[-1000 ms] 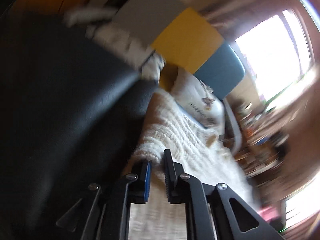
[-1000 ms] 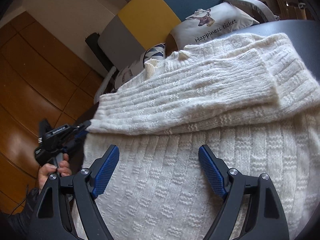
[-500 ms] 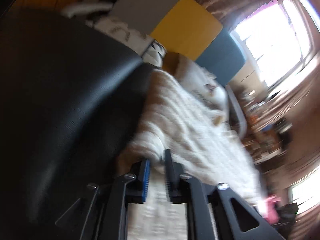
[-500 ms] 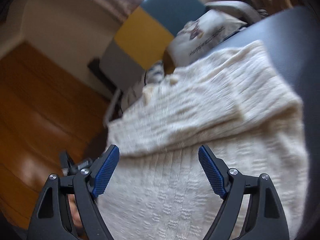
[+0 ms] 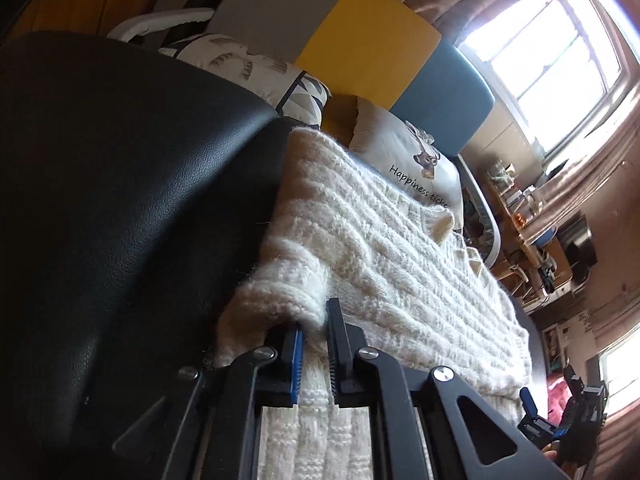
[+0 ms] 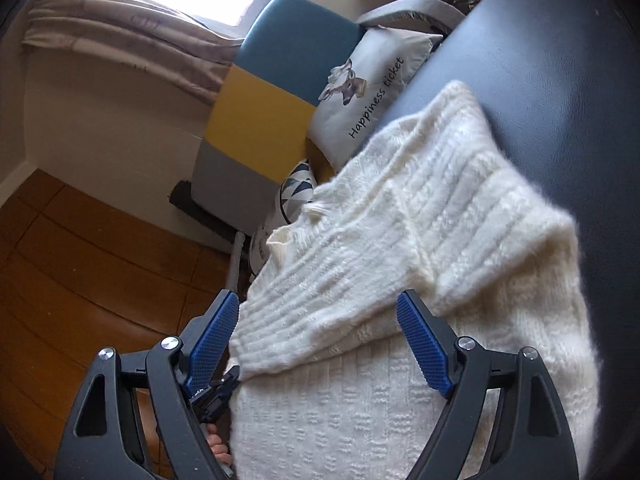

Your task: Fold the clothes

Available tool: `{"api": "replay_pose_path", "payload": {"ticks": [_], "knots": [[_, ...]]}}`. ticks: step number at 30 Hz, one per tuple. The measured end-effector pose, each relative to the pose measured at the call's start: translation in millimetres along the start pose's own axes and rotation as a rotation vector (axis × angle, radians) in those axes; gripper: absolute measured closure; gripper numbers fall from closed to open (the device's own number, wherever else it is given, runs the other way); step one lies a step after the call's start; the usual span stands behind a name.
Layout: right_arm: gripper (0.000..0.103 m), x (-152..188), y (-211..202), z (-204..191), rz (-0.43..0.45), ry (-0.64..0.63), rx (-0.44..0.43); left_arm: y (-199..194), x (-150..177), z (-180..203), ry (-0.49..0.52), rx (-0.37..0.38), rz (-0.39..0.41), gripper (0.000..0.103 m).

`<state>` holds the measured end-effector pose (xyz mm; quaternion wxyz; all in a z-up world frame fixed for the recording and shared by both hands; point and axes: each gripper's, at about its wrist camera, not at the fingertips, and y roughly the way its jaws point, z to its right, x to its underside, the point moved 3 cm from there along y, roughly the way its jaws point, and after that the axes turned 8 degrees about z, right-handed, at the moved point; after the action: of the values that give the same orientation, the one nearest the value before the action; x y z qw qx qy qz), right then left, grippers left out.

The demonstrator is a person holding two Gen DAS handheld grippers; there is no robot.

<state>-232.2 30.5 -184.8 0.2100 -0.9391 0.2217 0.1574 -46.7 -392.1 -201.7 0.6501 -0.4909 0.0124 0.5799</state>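
Note:
A cream knitted sweater (image 5: 384, 256) lies on a dark leather surface (image 5: 120, 208), with a ribbed sleeve folded across its body. My left gripper (image 5: 314, 320) is shut on the sleeve's cuff edge, which bunches up between the blue pads. In the right wrist view the sweater (image 6: 420, 248) fills the middle, sleeve lying over the body. My right gripper (image 6: 316, 336) is open and empty, its fingers hovering just above the sweater's lower body. The left gripper (image 6: 216, 394) shows small at the sweater's left edge, and the right gripper (image 5: 560, 412) shows at the far right of the left wrist view.
A sofa back in grey, yellow and blue (image 6: 256, 112) stands behind, with a "Happiness ticket" cushion (image 6: 372, 80) and a patterned cushion (image 5: 248, 68). Wooden floor (image 6: 80, 272) lies left. A cluttered shelf (image 5: 532, 216) and bright windows (image 5: 552, 48) are at the right.
My left gripper has drawn the sleeve cuff along while still clamped on it. My right gripper has swung and tilted to the left over the sweater, staying open.

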Motion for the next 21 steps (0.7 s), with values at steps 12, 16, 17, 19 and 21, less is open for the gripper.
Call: {"api": "replay_pose_path", "payload": {"ticks": [12,16,17,19,21], "knots": [[0.103,5.5,27.4,5.2,-0.003,-0.035,0.196,1.6,0.4,-3.3,-0.018,0.02,-0.027,0.092],[0.103,7.4,29.8,11.3,0.004,-0.013,0.213,2.4,0.0,-4.1,-0.014,0.027,-0.028,0.092],[0.103,6.9,29.4,12.4,0.01,-0.004,0.213,2.3,0.0,-4.5,-0.016,0.03,-0.028,0.092],[0.103,3.3,27.8,9.5,0.022,-0.015,0.215,2.3,0.0,-5.5,-0.024,0.036,-0.029,0.092],[0.099,-0.7,24.3,6.4,0.033,-0.003,0.198,2.3,0.0,-6.4,-0.031,0.042,-0.029,0.092]]}}
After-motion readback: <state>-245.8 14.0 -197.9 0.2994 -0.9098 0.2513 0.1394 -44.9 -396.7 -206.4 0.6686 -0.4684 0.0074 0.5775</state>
